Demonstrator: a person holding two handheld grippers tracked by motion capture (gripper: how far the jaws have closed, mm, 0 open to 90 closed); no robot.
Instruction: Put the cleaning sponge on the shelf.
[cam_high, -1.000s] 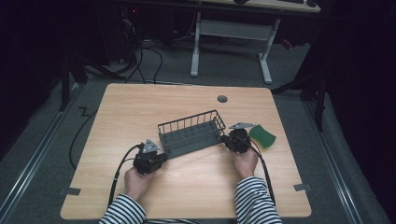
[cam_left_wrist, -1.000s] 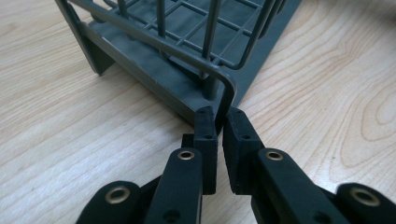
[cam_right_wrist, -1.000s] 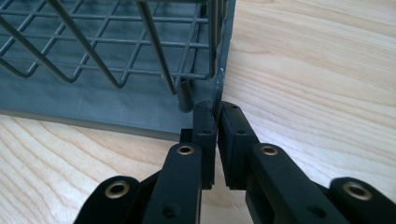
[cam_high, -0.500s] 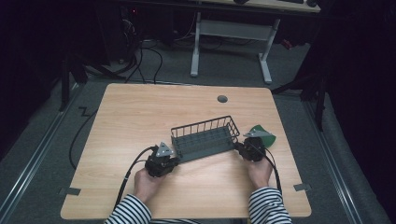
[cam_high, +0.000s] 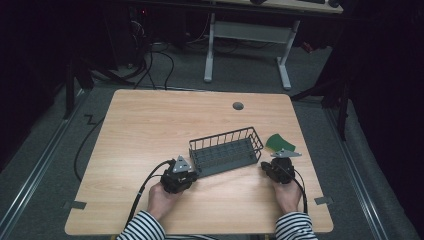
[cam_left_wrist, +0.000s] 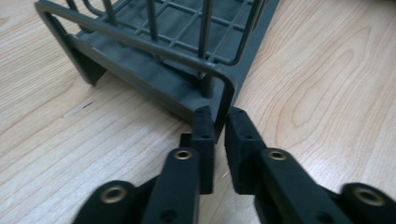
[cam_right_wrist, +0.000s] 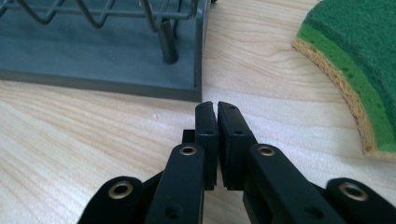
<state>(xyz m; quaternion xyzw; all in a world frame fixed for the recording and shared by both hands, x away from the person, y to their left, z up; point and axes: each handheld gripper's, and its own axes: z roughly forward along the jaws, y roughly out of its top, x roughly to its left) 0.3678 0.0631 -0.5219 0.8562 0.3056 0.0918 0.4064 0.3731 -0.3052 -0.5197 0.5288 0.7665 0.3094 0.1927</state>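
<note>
A grey wire basket (cam_high: 226, 151) stands on the wooden table (cam_high: 150, 125), a little right of centre. My left gripper (cam_high: 189, 172) is at its near left corner. In the left gripper view the gripper (cam_left_wrist: 219, 116) has just been opening; its jaws stand slightly apart with the basket (cam_left_wrist: 154, 46) corner's thin edge in the gap. My right gripper (cam_high: 276, 162) is shut and holds nothing, just short of the basket's right end. In the right gripper view the gripper (cam_right_wrist: 215, 106) points between the basket (cam_right_wrist: 93, 56) base and a green sponge (cam_right_wrist: 359, 56).
The green sponge (cam_high: 278, 142) lies flat right of the basket, near the table's right edge. A round cable hole (cam_high: 238, 106) sits at the table's far side. Black cables trail from both grippers toward the person. A white desk frame (cam_high: 210, 50) stands beyond.
The basket has slid to the right with both hands following. The right gripper has drawn back from the basket's right end toward the person. The left jaws have parted slightly.
</note>
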